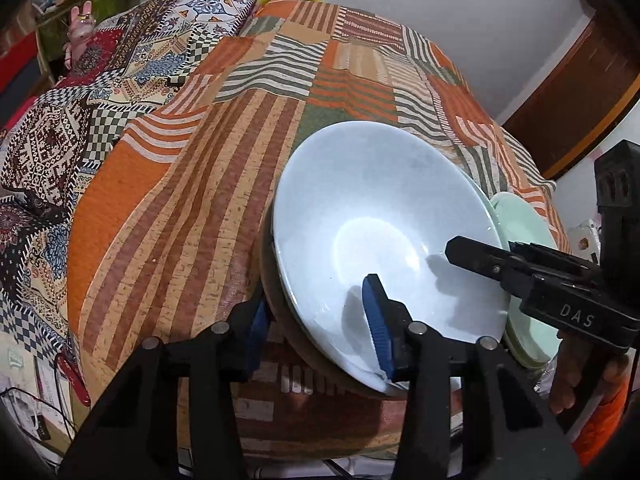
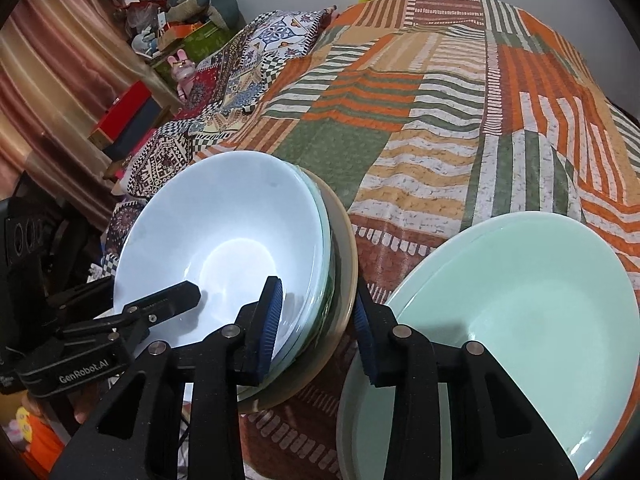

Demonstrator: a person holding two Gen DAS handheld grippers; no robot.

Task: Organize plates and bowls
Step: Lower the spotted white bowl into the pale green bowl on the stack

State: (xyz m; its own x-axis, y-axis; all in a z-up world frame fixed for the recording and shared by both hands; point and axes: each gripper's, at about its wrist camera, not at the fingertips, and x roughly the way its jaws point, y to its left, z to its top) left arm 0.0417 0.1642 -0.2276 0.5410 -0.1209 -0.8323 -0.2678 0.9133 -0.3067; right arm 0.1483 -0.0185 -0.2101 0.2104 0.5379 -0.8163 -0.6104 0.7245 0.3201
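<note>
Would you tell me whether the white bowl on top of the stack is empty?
Empty: the white bowl shows only a bare glossy bottom with a light reflection.

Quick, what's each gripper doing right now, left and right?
Left gripper: jaws straddle the near rim of the white bowl stack; whether they clamp it cannot be told.
Right gripper: jaws straddle the stack's rim, open.

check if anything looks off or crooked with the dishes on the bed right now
Nothing is spilled or broken. The odd part is the white bowl stack: it sits tilted on the soft patterned bedspread rather than flat, with the left gripper and right gripper each straddling its rim. The green plates beside it also lean.
</note>
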